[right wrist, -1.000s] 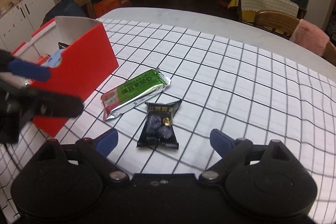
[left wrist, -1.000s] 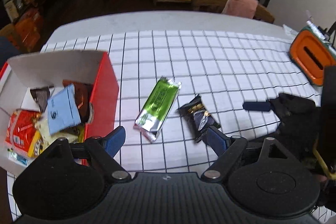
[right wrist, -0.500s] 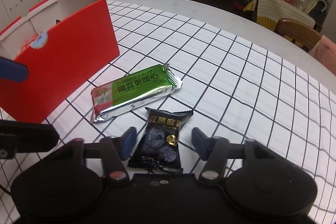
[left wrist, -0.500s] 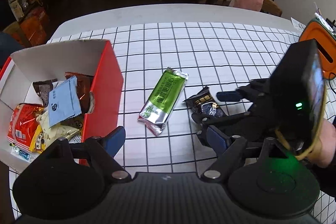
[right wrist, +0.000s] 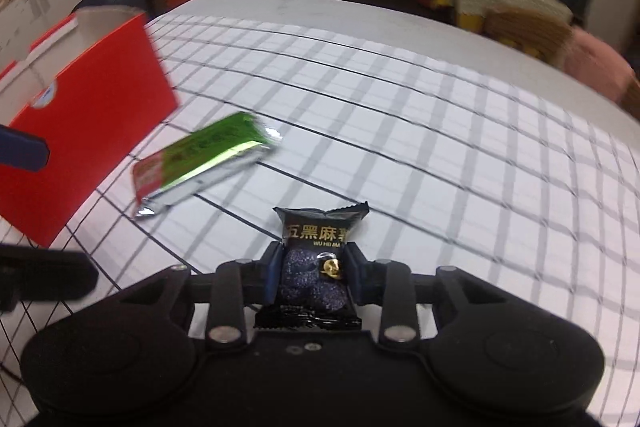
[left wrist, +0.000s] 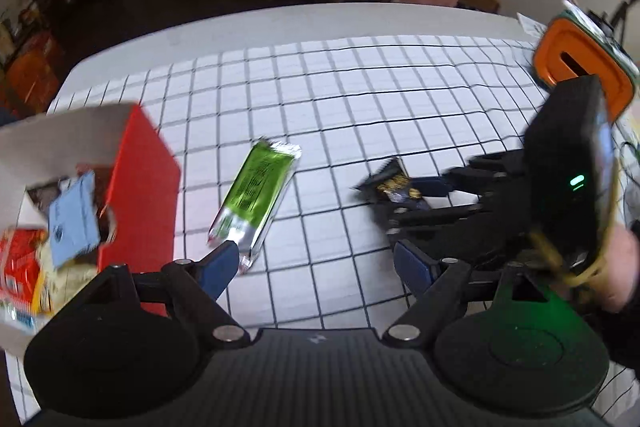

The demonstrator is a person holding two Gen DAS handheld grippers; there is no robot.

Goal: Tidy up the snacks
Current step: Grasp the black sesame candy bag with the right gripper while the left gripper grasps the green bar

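Right gripper (right wrist: 314, 277) now clamped on the black snack packet (right wrist: 316, 267), lifted off the checked tabletop (right wrist: 440, 155) where it lay half a second ago. Left gripper (left wrist: 316, 267) wide apart, holding nothing, above the green bar (left wrist: 256, 197) beside the red box (left wrist: 142, 187).

Bench (left wrist: 280, 27) with pale rounded top, covered by a white cloth with black grid (left wrist: 360, 99). Lying on the cloth: an open red box (left wrist: 144, 187) of snack packets at the left, a green bar packet (left wrist: 256, 199) flat beside it, and an orange container (left wrist: 580, 63) at the far right edge.
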